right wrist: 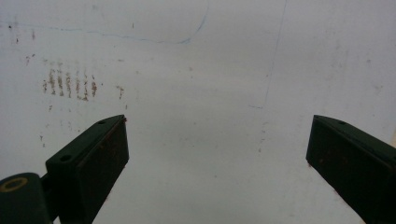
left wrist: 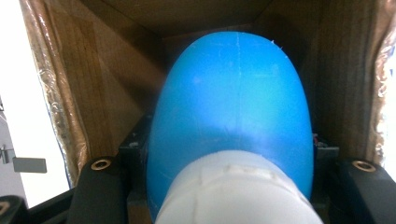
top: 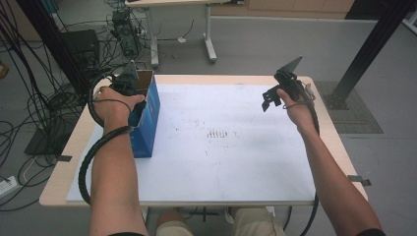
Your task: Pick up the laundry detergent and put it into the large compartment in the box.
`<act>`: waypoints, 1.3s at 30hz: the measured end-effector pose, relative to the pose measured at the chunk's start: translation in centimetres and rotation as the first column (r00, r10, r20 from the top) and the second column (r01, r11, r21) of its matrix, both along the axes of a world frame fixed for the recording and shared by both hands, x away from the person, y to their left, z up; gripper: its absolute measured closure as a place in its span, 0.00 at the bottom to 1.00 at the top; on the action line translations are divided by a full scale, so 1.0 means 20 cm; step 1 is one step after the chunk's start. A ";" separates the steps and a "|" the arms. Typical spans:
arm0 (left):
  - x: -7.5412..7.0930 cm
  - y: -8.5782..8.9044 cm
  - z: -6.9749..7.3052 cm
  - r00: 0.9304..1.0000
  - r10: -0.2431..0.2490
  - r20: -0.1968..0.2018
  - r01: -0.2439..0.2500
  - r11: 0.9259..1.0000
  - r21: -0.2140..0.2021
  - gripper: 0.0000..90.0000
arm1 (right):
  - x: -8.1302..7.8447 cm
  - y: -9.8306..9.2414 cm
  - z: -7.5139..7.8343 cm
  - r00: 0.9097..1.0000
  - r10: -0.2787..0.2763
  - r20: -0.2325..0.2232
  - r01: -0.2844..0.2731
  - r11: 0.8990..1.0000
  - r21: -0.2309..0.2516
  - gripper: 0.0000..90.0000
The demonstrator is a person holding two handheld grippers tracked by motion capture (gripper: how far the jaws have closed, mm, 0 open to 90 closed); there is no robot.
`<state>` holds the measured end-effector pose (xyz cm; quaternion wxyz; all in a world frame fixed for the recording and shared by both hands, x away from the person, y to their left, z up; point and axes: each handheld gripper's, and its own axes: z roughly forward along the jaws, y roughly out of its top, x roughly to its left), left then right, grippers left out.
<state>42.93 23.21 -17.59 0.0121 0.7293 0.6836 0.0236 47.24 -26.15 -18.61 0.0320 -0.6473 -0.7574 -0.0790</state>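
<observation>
Now the left gripper [top: 132, 93] is down inside the open top of the blue box [top: 147, 123], which stands at the left side of the table [top: 59, 182]. In the left gripper view, its jaws are closed on a blue rounded object [left wrist: 233, 112] with a white end part [left wrist: 233, 191]. This object sits between the brown inner walls of the box; I cannot tell exactly what it is, perhaps a bottle or a toy. The right gripper [top: 271, 100] hangs over the white mat [top: 221, 162] at the right side, with its jaws wide apart and nothing between them.

I think the step in hand is either to put the blue object into the box or to lift it out. Some things could go wrong from here. The object is smooth and curved, so it could slip from the jaws if the grip is only on the narrow end. The box is tall and nothing holds it, so a sideways pull could tilt it or push it over the near table edge. Also, the object may catch on the wall of the box.
</observation>
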 end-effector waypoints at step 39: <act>-0.01 -0.01 0.00 1.000 0.005 0.003 -0.005 1.000 0.004 0.41 | -0.01 -0.01 0.01 1.000 -0.011 0.002 0.011 1.000 -0.001 0.06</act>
